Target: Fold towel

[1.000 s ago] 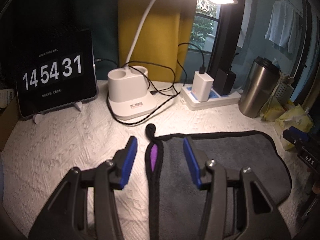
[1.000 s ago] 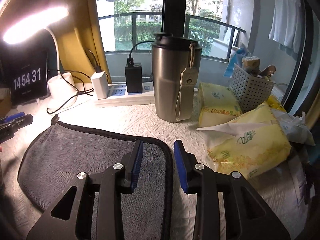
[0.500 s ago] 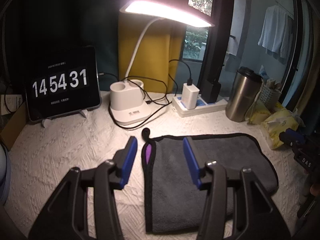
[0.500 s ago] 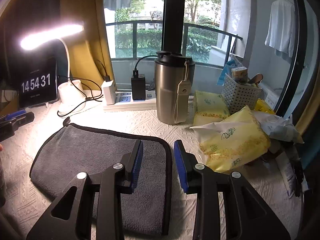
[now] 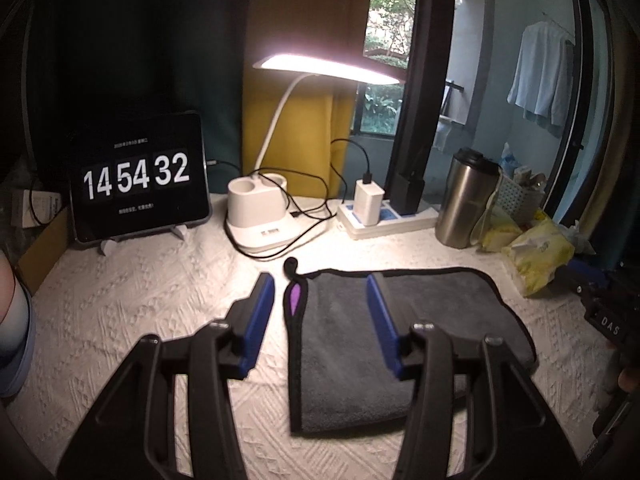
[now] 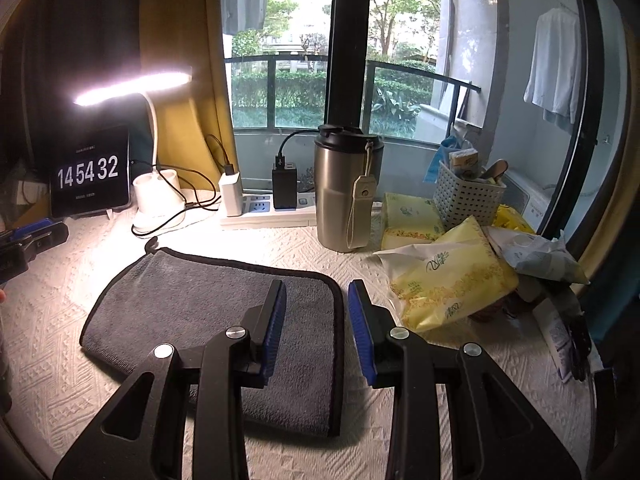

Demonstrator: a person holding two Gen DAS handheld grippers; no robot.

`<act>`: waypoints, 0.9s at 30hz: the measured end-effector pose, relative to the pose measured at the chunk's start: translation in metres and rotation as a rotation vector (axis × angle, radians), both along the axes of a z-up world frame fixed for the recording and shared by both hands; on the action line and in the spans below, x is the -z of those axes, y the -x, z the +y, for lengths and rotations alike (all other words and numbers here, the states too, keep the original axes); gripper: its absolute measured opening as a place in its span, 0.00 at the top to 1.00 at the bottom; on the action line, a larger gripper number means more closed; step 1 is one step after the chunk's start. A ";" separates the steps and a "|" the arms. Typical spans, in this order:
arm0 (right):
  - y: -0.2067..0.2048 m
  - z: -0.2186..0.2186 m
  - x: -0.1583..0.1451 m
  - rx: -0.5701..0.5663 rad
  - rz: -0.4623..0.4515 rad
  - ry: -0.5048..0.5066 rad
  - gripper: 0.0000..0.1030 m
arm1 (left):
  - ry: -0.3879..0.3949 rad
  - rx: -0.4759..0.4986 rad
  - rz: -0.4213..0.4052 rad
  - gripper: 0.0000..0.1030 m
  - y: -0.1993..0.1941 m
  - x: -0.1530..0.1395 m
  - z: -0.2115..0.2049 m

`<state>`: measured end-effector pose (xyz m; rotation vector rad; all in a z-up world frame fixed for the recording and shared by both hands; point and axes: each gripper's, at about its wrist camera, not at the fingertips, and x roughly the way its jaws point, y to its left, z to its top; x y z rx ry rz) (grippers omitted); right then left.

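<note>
Grey towel point(image 5: 400, 344) is lying flat and folded on the white textured cloth point(image 5: 132, 312), black-trimmed. Left gripper point(image 5: 320, 320) is hovering above it, released, jaws spread wide and holding nothing; towel's left edge is showing between its fingers. Right gripper point(image 6: 316, 320) is likewise hanging released and empty, towel's right edge sitting between its fingers. Steel tumbler point(image 6: 346, 188) is standing beyond the right gripper; lit desk lamp point(image 5: 280, 148) beyond the left.
</note>
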<state>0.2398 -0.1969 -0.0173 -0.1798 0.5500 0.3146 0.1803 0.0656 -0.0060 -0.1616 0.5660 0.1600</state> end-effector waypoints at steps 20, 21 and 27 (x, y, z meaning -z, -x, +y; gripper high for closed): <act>0.062 -0.012 -0.014 0.004 -0.067 -0.013 0.67 | 0.002 0.009 -0.077 0.52 0.057 -0.016 -0.010; 0.065 -0.013 -0.015 0.004 -0.072 -0.016 0.67 | 0.001 0.009 -0.082 0.52 0.060 -0.017 -0.011; 0.086 -0.016 -0.022 -0.002 -0.109 -0.024 0.67 | -0.004 0.015 -0.124 0.48 0.079 -0.022 -0.016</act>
